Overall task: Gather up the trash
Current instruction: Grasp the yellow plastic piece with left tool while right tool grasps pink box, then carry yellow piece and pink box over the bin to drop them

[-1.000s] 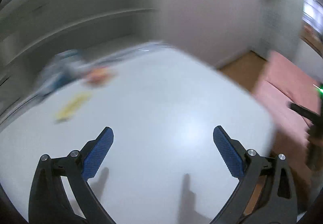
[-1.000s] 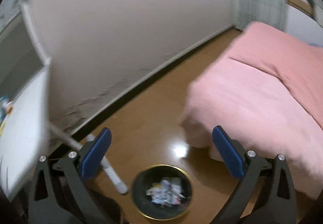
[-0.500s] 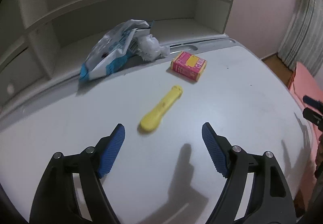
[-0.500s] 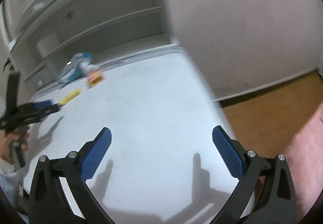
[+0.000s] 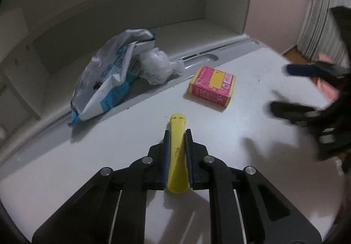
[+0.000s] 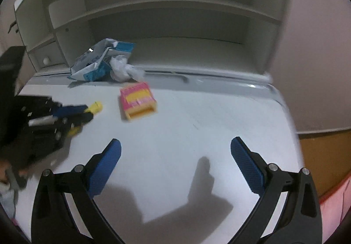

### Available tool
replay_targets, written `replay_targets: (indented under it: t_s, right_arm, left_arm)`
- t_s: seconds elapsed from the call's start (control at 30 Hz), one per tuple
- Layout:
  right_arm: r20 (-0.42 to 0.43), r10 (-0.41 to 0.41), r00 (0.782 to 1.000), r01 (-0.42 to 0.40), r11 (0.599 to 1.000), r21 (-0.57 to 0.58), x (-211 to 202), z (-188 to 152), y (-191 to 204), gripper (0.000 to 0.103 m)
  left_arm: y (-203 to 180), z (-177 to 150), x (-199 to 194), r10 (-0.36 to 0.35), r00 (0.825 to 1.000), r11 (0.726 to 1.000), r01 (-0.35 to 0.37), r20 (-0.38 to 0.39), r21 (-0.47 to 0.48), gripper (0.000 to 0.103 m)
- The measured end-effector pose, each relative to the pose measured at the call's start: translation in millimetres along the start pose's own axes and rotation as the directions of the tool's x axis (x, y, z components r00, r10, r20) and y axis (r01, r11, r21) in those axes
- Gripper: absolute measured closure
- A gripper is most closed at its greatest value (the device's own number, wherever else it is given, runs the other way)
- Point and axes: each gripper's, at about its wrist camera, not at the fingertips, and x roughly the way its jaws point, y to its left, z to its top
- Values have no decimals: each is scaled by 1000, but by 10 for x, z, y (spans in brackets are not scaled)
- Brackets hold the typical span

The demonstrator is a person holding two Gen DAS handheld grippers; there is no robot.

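Alignment is the whole matter here: the flat yellow plastic stick lies on the white worktop with its long axis running near to far, straight along the left tongs, whose blue pads are closed on its flanks, its far tip poking out beyond them. A lift straight up looks like all that grasp needs. The right tongs hang spread wide with nothing between them, and the pink and yellow cardboard box sits beyond them, a little to the left, well apart from the pads. Further back lie the crumpled white and blue plastic bag and the balled white wrapper, touching each other.
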Motion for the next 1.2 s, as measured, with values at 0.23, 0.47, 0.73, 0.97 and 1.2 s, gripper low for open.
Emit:
replay_targets:
  t_s: [0.23, 0.47, 0.73, 0.97, 1.2]
  right_arm:
    - [-59, 32, 998, -35, 998, -52, 406, 241, 205, 31]
    - [-12, 22, 1000, -22, 999, -42, 326, 159, 198, 57]
    - [-12, 26, 1000, -27, 998, -58, 226, 56, 252, 57]
    - [-10, 8, 1000, -8, 998, -67, 220, 64, 282, 57]
    - [-9, -2, 1000, 1, 997, -75, 218, 66, 293, 57]
  left_arm:
    - [359, -49, -61, -51, 999, 987, 53, 19, -154, 91]
    - [413, -56, -63, -57, 998, 981, 60, 25, -184, 91]
    - [469, -111, -146, -44, 999, 982, 47, 24, -182, 91]
    - [459, -105, -131, -39, 999, 983, 42, 22, -176, 91]
    - [456, -101, -138, -34, 999, 983, 38, 26, -178, 91]
